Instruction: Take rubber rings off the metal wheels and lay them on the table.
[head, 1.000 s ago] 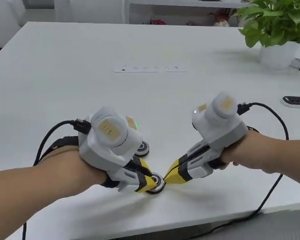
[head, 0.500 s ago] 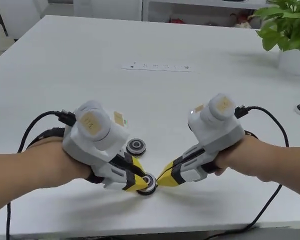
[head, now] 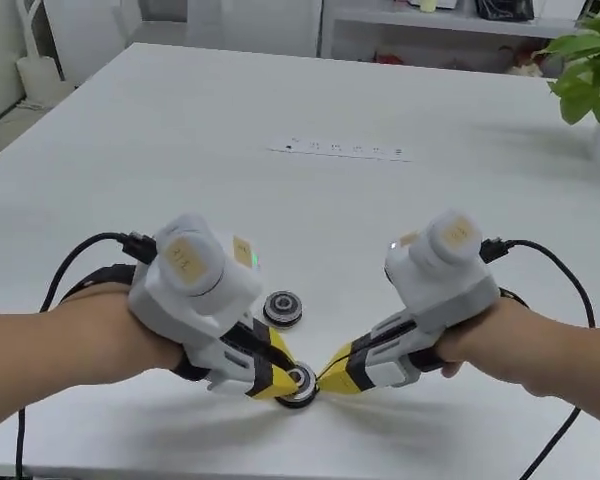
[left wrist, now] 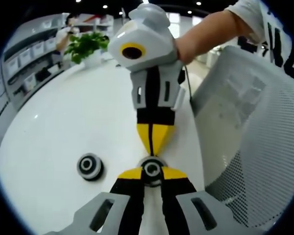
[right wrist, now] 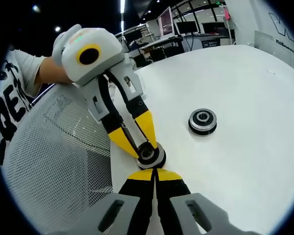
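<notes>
The left gripper (left wrist: 152,172) is clamped on a small metal wheel (left wrist: 152,168) at the near edge of the white table (head: 400,230), one yellow fingertip on each side of it. The right gripper (right wrist: 156,172) comes in from the right with its jaws pressed together, and its yellow tip touches that wheel's rim. Whether it nips the rubber there cannot be told.

A second wheel (head: 282,308) lies flat just beyond the first, slightly left and free of both grippers. In the right gripper view it shows a black rubber ring (right wrist: 202,130) around a bright metal hub.

Black cables run from both grippers across the table. Each gripper carries a pale yellow sticker (head: 187,255) on its top, with no print that can be read.

Far across the table lies a flat white socket strip (head: 345,150), its markings too small to read. A green potted plant (head: 592,70) stands at the far right.

A white mesh chair back (right wrist: 49,161) shows in both gripper views. Beside it is a sleeve (right wrist: 12,93) with dark block letters, cut off and unreadable as a word. A wall sign (right wrist: 280,43) at the far right is too blurred to read.
</notes>
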{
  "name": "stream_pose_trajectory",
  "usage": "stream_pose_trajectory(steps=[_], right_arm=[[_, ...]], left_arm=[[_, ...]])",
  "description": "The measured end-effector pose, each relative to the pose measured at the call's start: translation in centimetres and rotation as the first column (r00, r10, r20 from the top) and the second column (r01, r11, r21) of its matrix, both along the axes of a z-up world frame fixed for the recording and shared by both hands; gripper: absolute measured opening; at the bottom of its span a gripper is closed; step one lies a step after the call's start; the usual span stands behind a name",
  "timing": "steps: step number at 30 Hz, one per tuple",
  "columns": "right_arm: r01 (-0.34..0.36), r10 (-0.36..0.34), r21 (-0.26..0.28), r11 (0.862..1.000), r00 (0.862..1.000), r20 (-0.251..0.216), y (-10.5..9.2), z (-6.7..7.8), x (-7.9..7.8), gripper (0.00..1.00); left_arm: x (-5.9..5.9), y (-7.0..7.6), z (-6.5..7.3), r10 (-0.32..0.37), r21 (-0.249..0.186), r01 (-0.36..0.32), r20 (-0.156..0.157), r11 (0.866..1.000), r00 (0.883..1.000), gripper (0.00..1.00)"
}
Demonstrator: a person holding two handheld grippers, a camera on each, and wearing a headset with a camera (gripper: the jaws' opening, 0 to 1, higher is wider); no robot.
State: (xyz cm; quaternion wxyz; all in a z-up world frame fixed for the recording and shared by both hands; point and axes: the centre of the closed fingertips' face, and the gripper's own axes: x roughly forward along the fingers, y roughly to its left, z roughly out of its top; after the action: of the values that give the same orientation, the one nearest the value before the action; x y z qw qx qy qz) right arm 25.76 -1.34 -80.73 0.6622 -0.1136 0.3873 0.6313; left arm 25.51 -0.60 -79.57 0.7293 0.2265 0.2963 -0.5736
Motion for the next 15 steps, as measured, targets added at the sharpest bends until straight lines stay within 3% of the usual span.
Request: stream_pose_trajectory(steps=[15], right_arm=[[0.032, -0.031, 0.023, 0.999, 0.999, -0.016, 0.08, 0.02, 0.13, 0.00]], left_arm=[[0.07, 0.10, -0.02, 0.004, -0.003, -0.004, 0.000, 1.000, 1.000, 0.11]])
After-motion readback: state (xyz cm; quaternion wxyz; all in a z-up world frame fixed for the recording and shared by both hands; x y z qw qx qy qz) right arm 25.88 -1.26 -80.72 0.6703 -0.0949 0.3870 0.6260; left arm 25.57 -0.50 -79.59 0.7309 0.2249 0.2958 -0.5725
